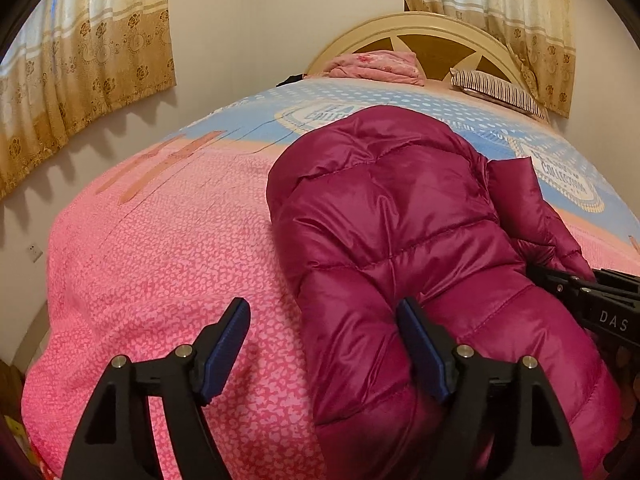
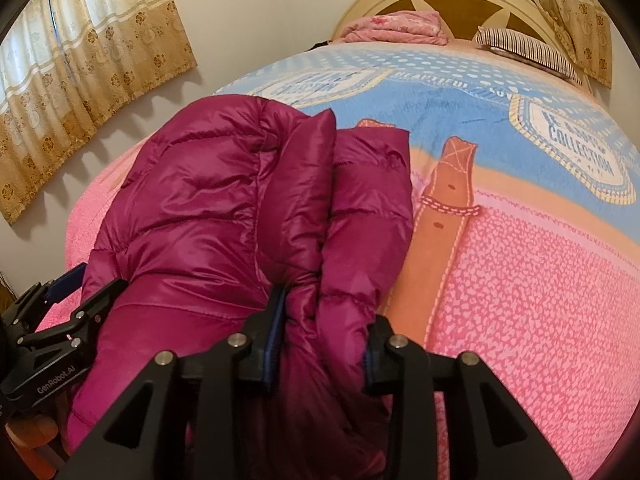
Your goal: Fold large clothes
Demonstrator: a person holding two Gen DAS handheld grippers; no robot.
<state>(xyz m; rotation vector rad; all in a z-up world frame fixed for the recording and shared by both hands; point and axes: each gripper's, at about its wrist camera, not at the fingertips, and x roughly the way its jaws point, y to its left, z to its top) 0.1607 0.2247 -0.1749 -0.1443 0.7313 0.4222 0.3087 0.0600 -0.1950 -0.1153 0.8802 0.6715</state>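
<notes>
A magenta quilted down jacket (image 1: 400, 216) lies lengthwise on the bed, partly folded, and also shows in the right wrist view (image 2: 208, 200). My left gripper (image 1: 324, 316) is open at the jacket's near left edge; its right finger presses on the fabric, its left finger hangs over the bedspread. My right gripper (image 2: 324, 324) is shut on a bunched fold of the jacket at its near right side. The right gripper also shows at the right edge of the left wrist view (image 1: 592, 300), and the left gripper at the left edge of the right wrist view (image 2: 64, 300).
The bed has a pink and blue printed bedspread (image 1: 160, 260). A folded pink quilt (image 1: 376, 65) and a striped pillow (image 1: 496, 90) lie by the cream headboard (image 1: 432, 26). Gold curtains (image 1: 80, 72) hang on the wall to the left.
</notes>
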